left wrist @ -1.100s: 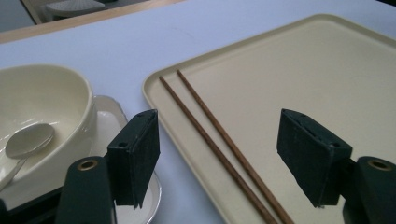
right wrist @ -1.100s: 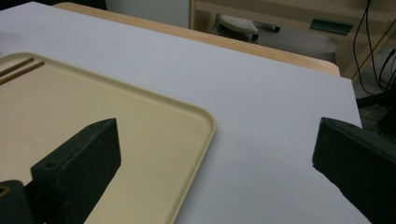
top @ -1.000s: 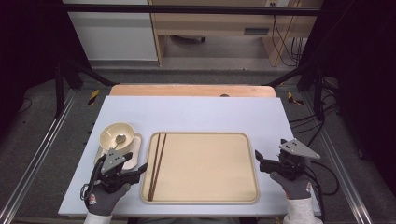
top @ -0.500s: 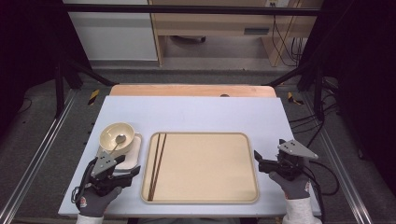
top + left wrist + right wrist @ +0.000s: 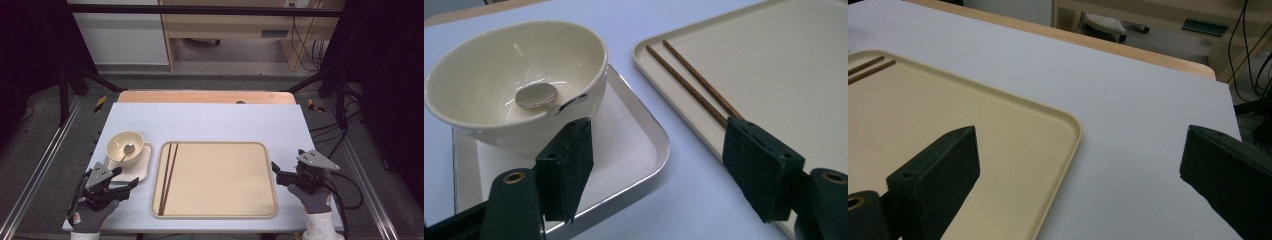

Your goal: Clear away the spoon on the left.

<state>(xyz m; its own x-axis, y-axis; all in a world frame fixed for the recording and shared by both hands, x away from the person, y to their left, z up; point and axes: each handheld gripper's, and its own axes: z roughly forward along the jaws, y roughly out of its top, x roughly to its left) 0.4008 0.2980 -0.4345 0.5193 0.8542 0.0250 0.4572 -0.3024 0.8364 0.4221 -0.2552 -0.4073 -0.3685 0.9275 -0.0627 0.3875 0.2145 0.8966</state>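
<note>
A: While the left hand-held gripper [image 5: 131,183] sits lower left in the high view, jaws wide and empty, where is the bowl [image 5: 125,147]?

B: Just above it, on the small tray [image 5: 142,167], spoon [image 5: 536,95] inside, handle toward the gripper. Near, not touching. Left hand is far nearer.

A: Right hand-held gripper [image 5: 274,170]?

B: Lower right, beside the big tray [image 5: 215,212], jaws wide, holding nothing. Chopsticks [image 5: 167,176] run along that tray's left edge.

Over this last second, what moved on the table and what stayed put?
The left gripper drew back from the bowl and small white tray toward the table's near left corner, jaws open and empty. It took hold of nothing. The right gripper stayed beside the big tray, open. Bowl, spoon and chopsticks lie as before.
</note>
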